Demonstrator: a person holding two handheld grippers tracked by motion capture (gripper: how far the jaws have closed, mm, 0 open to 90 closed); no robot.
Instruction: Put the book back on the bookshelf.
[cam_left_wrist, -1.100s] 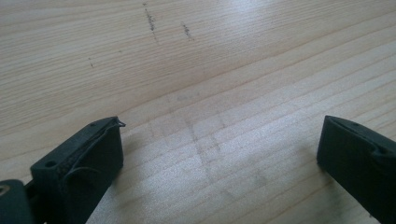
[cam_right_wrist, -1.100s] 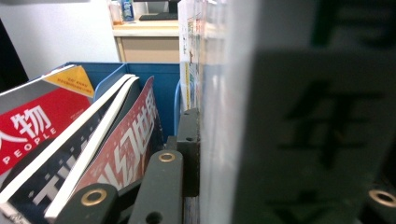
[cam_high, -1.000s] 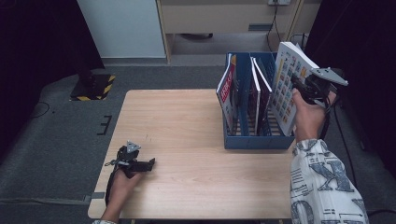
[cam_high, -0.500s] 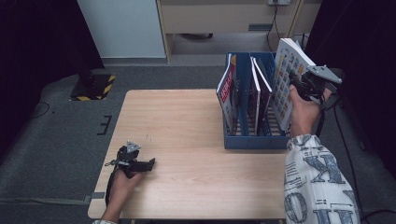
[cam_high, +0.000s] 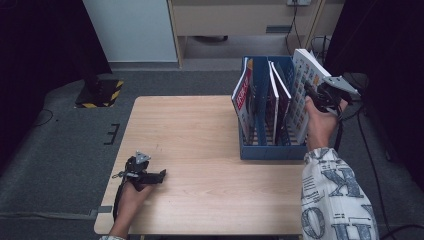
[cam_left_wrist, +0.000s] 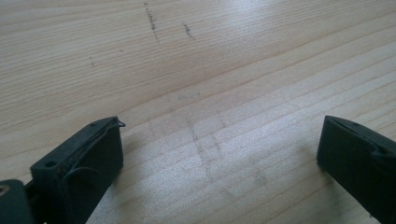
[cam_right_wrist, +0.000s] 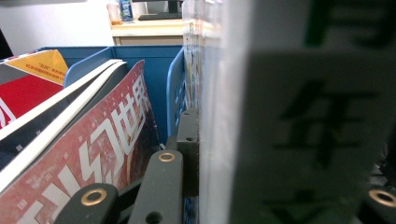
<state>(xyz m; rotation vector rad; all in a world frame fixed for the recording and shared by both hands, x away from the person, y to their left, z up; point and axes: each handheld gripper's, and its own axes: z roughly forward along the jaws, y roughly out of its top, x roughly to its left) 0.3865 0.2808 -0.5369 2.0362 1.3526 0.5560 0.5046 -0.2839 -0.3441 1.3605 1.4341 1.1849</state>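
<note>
High view: a person is working at a wooden table (cam_high: 200, 140), forearms coming in from the near edge.
Rack: a blue file rack (cam_high: 272, 150) is standing at the table's right edge, toward the far right corner, divided into upright slots.
Rack contents: a red-covered magazine (cam_high: 243, 97) is leaning in the leftmost slot; a dark-covered one (cam_high: 280, 100) is leaning in a middle slot.
White book: a white book (cam_high: 306, 85) with small printed pictures is sitting tilted in the rightmost slot, its top leaning out to the right above the rack wall.
Right gripper: the right gripper (cam_high: 314, 94) is gripping the white book near its upper right edge, hand just outside the rack's right side.
Right gripper view: the white book (cam_right_wrist: 280, 116) is standing clamped between the black jaws, one jaw pressing its left face; the red magazine (cam_right_wrist: 88, 158) and the blue dividers (cam_right_wrist: 175, 88) are lying to the left.
Left gripper: the left gripper (cam_high: 157, 176) is resting on the table near the near left corner, well apart from the rack, pointing right.
Left gripper view: the jaws are standing wide apart over bare wood (cam_left_wrist: 210, 93), nothing between them.
Sleeve: a patterned white sleeve (cam_high: 335, 195) is covering the right forearm at the near right corner.
</note>
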